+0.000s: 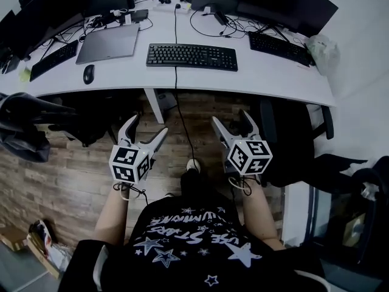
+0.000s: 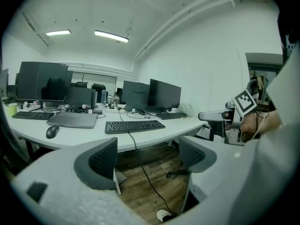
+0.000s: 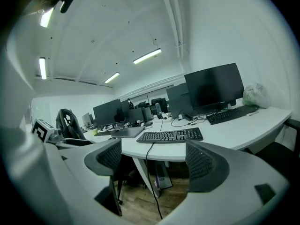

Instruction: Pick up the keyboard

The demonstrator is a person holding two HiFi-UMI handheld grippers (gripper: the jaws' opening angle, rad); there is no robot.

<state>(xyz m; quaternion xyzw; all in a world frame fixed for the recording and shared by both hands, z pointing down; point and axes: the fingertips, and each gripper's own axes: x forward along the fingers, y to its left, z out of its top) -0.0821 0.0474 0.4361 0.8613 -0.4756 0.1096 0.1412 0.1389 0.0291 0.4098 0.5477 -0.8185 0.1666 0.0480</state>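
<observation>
The black keyboard (image 1: 191,56) lies near the middle of the surface's (image 1: 273,78) front edge. The left gripper (image 1: 148,126) and right gripper (image 1: 231,119) hover short of that edge, jaws wide apart and empty.

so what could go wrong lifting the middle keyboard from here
The cable that crosses the desk at the middle keyboard and hangs to the floor may snag on the lift.
A left keyboard and a right keyboard also lie there, so the wrong one could get picked.
The left gripper and right gripper are open, short of the desk; uneven grips could tilt it.
</observation>
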